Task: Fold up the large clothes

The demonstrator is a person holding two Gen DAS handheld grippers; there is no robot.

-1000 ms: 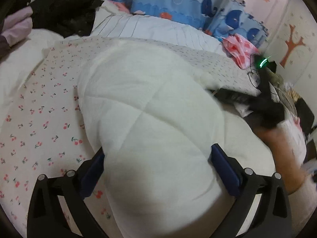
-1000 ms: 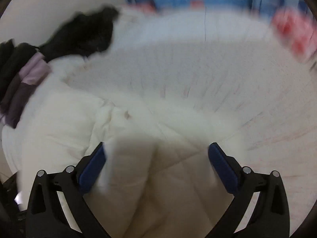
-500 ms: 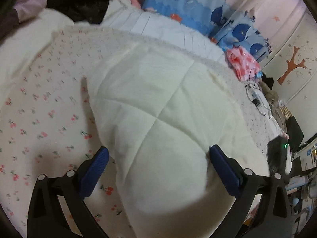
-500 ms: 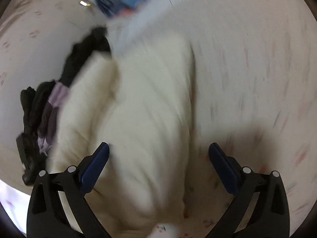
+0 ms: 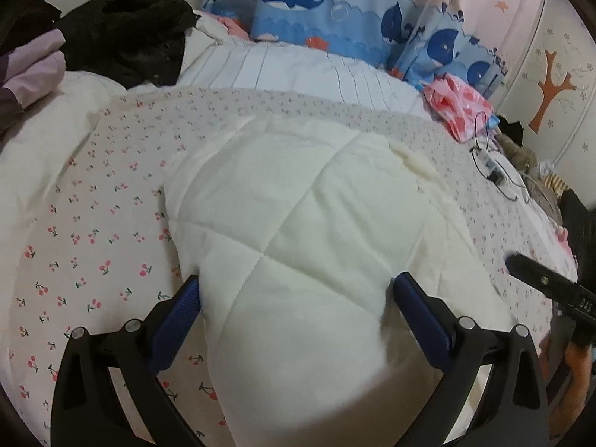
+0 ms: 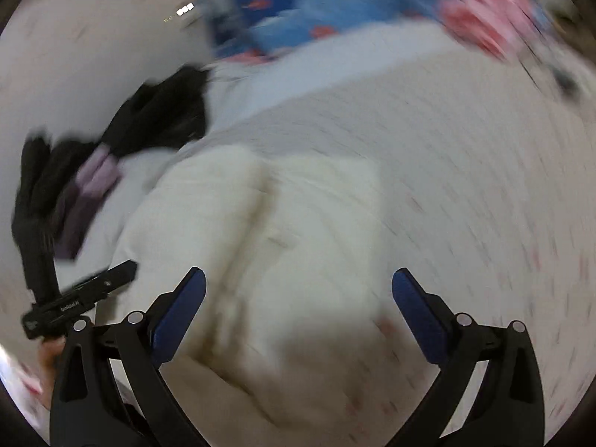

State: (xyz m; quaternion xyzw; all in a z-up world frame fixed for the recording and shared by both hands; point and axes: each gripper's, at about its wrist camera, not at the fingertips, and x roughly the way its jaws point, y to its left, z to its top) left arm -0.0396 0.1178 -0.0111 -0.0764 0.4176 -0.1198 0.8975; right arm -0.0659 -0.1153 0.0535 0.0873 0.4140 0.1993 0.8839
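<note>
Bed point(image 5: 85, 223) with cherry-print sheet carries cream quilted garment point(image 5: 305, 231), lying mid-bed, folded. Left tool point(image 5: 296, 290) low over its near end, fingers spread wide astride the padding. Right tool point(image 6: 298, 283) wide, empty, view blurred

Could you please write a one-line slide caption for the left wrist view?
Open left gripper straddles a cream quilted garment lying on the cherry-print sheet.

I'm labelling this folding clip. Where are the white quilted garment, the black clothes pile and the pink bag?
white quilted garment point(image 5: 313, 231): left wrist view, on its stitched middle.
black clothes pile point(image 5: 126, 33): left wrist view, on the heap's centre.
pink bag point(image 5: 456, 106): left wrist view, on its crumpled body.
</note>
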